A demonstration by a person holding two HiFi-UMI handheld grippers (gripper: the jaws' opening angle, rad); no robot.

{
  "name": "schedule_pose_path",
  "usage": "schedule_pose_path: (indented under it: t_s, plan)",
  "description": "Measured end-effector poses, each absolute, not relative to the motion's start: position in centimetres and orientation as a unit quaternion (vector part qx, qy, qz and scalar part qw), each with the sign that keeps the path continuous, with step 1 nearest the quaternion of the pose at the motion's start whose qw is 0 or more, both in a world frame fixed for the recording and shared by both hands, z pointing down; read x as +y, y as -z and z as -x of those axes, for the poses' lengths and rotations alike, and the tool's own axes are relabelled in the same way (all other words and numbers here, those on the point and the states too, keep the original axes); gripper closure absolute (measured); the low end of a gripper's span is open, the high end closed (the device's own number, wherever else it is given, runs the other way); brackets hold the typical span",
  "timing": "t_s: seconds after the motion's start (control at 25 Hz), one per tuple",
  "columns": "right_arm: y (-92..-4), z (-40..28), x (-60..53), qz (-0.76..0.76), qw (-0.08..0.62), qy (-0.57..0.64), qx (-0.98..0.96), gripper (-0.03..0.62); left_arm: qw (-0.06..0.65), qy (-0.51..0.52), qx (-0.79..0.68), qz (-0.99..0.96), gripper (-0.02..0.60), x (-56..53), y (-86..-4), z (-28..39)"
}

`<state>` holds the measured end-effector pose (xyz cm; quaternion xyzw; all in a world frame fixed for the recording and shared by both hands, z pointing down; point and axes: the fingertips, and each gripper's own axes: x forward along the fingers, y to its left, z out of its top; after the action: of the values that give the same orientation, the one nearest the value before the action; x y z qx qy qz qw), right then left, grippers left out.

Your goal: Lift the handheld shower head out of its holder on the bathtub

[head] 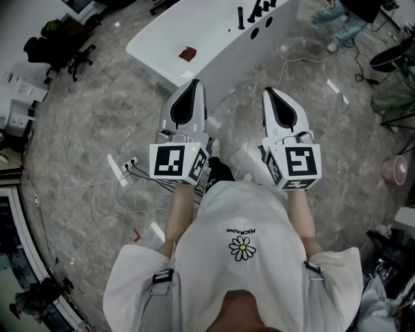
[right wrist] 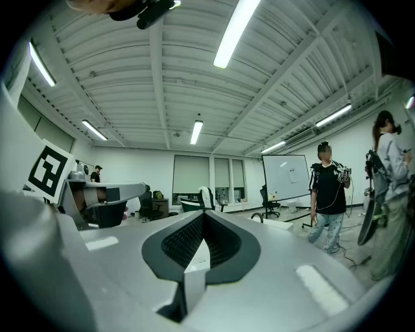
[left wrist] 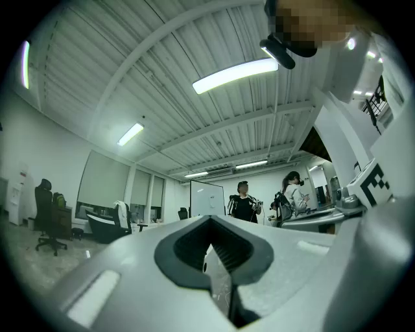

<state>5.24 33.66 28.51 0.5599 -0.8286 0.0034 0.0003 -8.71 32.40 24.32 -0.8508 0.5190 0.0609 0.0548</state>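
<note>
While the person stood on the grey marbled floor well short of the long white bathtub, the task had not properly begun; I judged this the approach step. The white-shelled left gripper and its twin, the right gripper, were held close to the chest. Each one's own view showed its ribbed dark pads pressed together with nothing between them.

The handheld shower head sat among the black fittings on the tub's far rim. At that distance I took it for the slim upright black piece, though I could not be sure.

Next, I reckoned, the person had to step in, spread one claw and reach to the rim.

Counted: two grippers, one tub, perhaps five fittings, and one small dark red object inside the tub.
</note>
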Motion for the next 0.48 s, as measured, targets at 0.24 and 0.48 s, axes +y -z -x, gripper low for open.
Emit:
schedule_pose_path:
  t_s: [0.24, 0.48]
  plan:
    - [-28.6, -5.0, 34.0, -0.557, -0.004, -0.003, -0.830, 0.572, 0.047, -0.055, 0.524, 0.848, 0.581, 33.0, -24.2, 9.3]
    - [-28.7, -5.4, 34.4, -0.554, -0.023, -0.013, -0.832, 0.572, 0.046, -0.051, 0.523, 0.850, 0.581, 33.6, -24.4, 9.1]
